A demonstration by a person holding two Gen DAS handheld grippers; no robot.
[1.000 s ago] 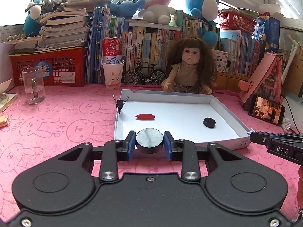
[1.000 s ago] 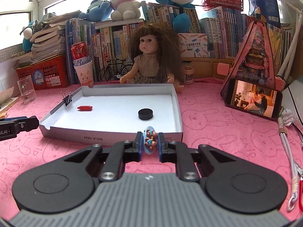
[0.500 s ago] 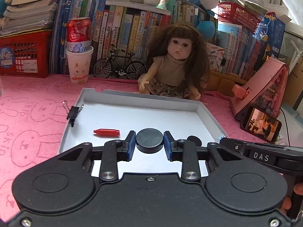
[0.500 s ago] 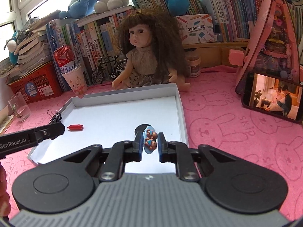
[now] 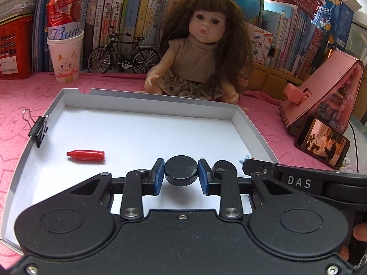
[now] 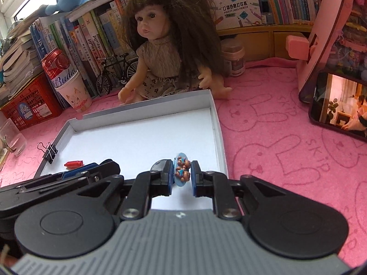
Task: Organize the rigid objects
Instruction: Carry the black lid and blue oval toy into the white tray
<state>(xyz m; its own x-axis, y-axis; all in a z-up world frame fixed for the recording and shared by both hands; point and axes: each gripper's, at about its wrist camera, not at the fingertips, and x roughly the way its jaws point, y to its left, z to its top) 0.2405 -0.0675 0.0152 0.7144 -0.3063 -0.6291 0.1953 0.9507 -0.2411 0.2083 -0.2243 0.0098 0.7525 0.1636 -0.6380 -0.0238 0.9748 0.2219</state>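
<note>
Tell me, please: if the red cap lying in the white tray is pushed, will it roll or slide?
The red cap looks round and tapered, lying on its side, so it would probably roll, curving toward its narrow end. It seems like stiff plastic and light. The white tray floor looks smooth, so it may also skid.

Second black disc (image 5: 226, 165) half hidden (behind jaws).

The tray (image 5: 146, 96) was white inside with grey rims. A red cap (image 5: 86, 155) lay in it, a black clip (image 5: 37, 129) on its edge. The held disc (image 5: 181, 170) was black; the badge (image 6: 182, 169) pale blue with brown bears. The cloth (image 6: 275, 142) was pink with rabbit outlines. The pads (image 5: 158, 176) were blue.
</note>
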